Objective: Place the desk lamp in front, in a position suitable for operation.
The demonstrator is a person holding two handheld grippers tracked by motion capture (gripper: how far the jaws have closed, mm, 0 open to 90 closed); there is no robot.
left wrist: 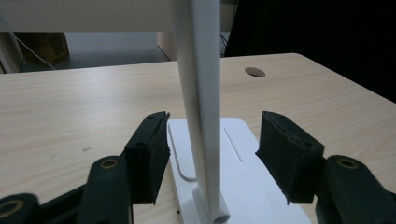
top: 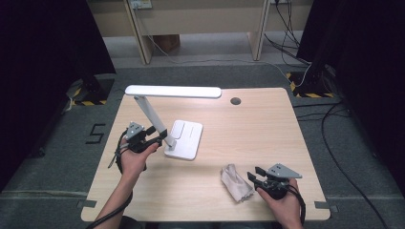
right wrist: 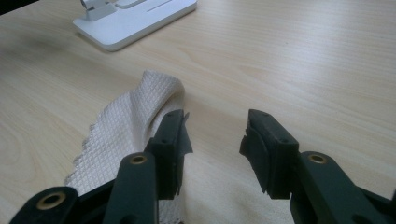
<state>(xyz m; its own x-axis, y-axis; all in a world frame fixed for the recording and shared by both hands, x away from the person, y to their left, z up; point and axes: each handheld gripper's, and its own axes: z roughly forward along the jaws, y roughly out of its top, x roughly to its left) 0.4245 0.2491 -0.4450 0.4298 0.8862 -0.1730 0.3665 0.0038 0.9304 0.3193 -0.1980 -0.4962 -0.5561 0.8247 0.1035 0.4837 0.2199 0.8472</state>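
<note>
Ideally, the lamp stem (left wrist: 198, 116) is centred between the left tool's (left wrist: 212, 154) parted pads before closing; beside the lamp, the right tool (right wrist: 212, 140) is held open by the cloth (right wrist: 126, 121).

The lamp (top: 184, 139) stands on the table (top: 248, 133), left of centre. The left gripper (top: 154, 139) sits just left of its base, jaws either side of the stem. The cloth (top: 235, 182) lies front right; the right gripper (top: 255, 177) is just beside it.
</note>
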